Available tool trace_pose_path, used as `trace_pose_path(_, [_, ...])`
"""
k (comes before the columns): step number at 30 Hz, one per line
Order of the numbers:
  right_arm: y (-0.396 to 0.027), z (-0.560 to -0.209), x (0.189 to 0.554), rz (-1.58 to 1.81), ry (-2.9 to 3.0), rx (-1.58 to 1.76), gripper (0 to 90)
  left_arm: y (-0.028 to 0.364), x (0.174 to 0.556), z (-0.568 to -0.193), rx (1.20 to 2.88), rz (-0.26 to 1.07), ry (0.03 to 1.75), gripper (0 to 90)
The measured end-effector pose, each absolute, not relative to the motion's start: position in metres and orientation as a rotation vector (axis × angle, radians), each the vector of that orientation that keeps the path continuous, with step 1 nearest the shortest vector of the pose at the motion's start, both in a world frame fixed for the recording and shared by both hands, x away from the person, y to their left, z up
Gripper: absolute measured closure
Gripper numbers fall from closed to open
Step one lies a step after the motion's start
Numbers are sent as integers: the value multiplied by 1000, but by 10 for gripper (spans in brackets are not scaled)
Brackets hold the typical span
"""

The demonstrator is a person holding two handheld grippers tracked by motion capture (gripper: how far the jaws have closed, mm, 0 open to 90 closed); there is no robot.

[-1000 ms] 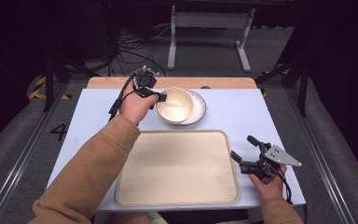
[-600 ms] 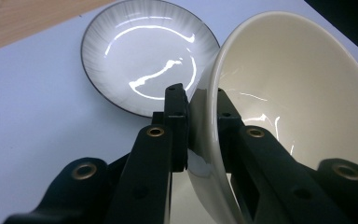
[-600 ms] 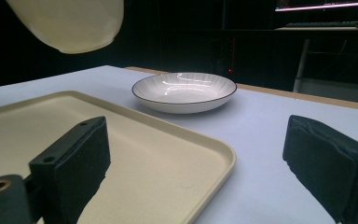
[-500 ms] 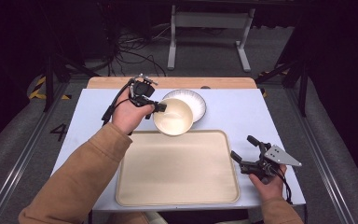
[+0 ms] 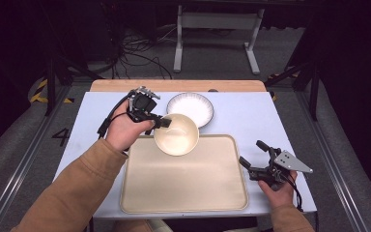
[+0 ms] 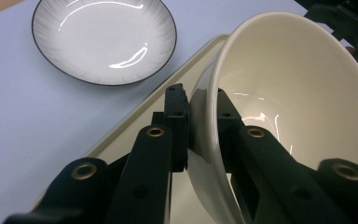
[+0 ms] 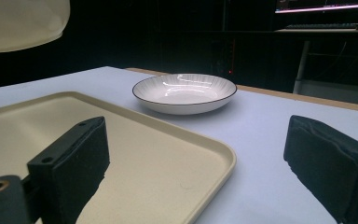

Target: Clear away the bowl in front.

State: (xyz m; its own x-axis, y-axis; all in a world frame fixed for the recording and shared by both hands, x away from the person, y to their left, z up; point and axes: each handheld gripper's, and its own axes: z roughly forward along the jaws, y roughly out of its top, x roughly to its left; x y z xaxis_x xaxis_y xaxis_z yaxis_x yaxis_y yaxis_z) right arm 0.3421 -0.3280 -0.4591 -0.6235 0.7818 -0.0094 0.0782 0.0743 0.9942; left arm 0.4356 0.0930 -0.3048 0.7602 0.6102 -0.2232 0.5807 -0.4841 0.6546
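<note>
While your left gripper (image 5: 165, 123) pinches the wall of the cream bowl (image 5: 176, 134), one jaw inside and one outside, the bowl hangs in the air above the far edge of the beige tray (image 5: 183, 180). The white plate (image 5: 190, 108) sits on the table just beyond the tray's far edge. Your right gripper (image 5: 254, 158) rests just beside the tray's right edge, jaws wide apart and empty.

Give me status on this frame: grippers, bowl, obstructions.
Left gripper shut on cream bowl rim, bowl held above tray far edge. Right gripper open, beside tray. Plate sits apart behind; nothing in the way.
</note>
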Motion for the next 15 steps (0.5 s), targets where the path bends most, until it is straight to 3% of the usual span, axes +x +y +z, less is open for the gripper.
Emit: trace_pose_path(15, [-328, -459, 342, 1600, 1788, 850, 61, 88, 421, -322, 2284, -14, 835, 809])
